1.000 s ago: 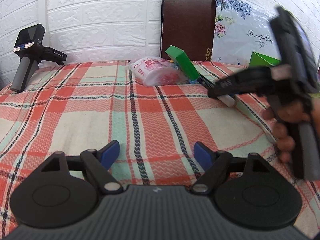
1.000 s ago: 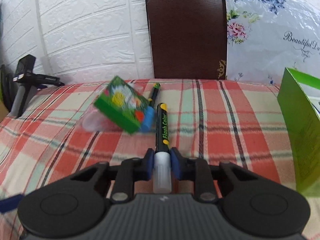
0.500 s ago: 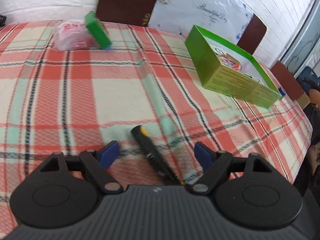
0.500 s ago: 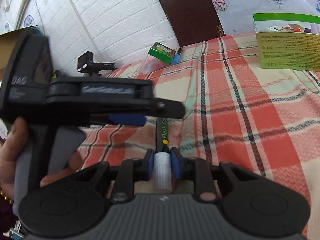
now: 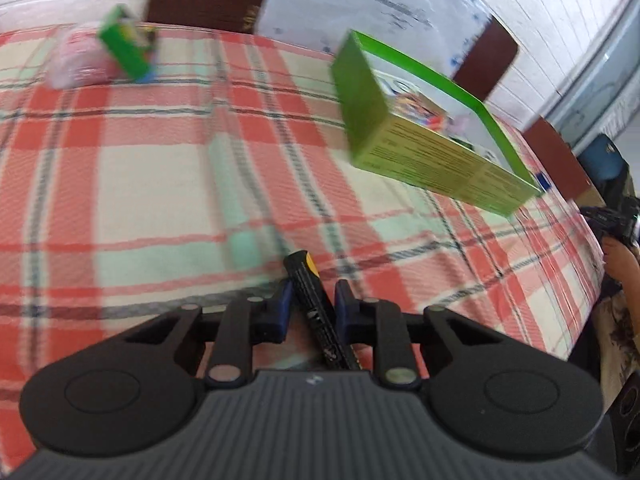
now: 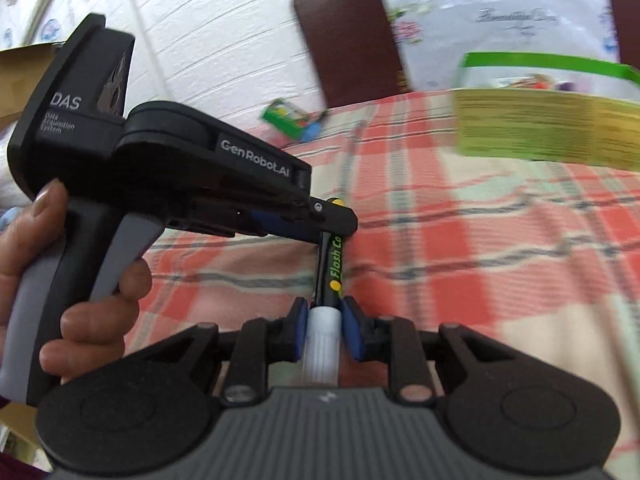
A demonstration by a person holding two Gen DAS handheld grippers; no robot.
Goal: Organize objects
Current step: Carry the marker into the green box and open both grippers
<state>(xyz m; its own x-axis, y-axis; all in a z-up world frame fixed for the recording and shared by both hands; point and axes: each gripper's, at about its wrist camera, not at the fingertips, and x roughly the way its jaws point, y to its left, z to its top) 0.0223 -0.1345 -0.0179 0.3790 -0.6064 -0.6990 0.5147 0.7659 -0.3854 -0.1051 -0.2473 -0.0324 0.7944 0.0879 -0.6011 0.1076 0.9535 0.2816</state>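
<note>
1 marker, 2 claws clamped on it

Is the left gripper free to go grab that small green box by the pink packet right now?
Probably not: the left gripper is shut on the black marker, which the right gripper grips too. The small green box lies unobstructed.

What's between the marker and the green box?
Nothing visible. Both grippers, left and right, grip the marker; only bare tablecloth lies between it and the green box.
</note>
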